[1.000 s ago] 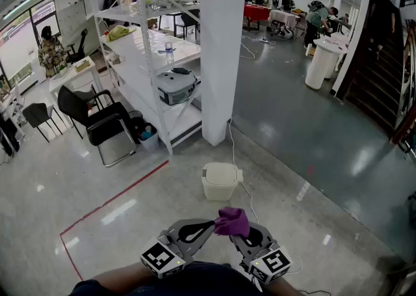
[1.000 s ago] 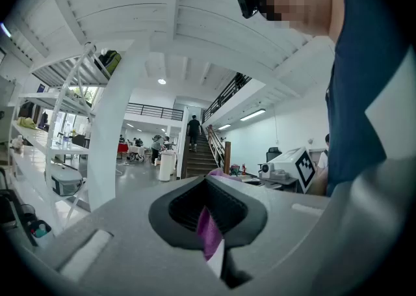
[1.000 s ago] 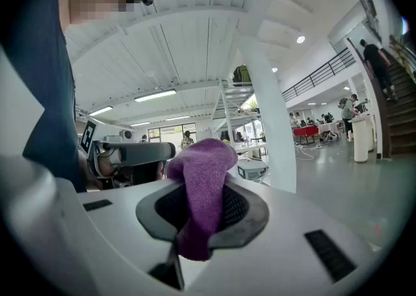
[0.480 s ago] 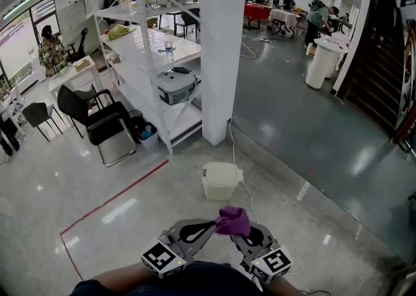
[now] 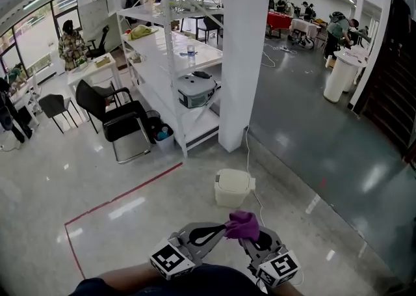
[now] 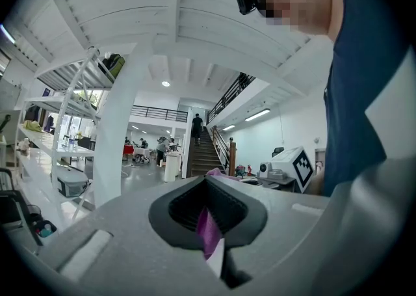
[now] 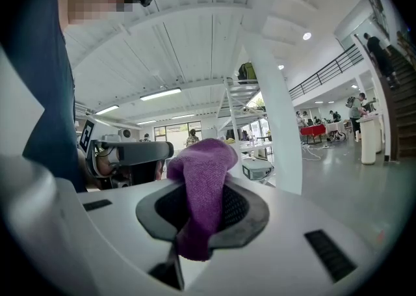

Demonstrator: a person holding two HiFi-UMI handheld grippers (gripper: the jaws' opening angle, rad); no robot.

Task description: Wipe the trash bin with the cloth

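Observation:
A small cream trash bin (image 5: 233, 188) with its lid down stands on the floor just ahead of me, beside a white pillar (image 5: 246, 54). I hold a purple cloth (image 5: 242, 225) low in front of me, between both grippers and short of the bin. The left gripper (image 5: 223, 231) is shut on one thin edge of the cloth (image 6: 208, 228). The right gripper (image 5: 249, 239) is shut on the bunched main part of the cloth (image 7: 201, 187), which bulges up above its jaws. The left gripper (image 7: 130, 153) shows beside the cloth in the right gripper view.
A white shelving rack (image 5: 170, 60) and a black chair (image 5: 120, 122) stand to the left of the pillar. A red tape line (image 5: 123, 194) crosses the shiny floor at left. A white cable (image 5: 249, 158) runs down past the bin. People and tables fill the far back; stairs (image 5: 390, 93) rise at right.
The whole scene has shifted: the bin and pillar now sit lower and further right in the head view. Both grippers still hold the cloth the same way.

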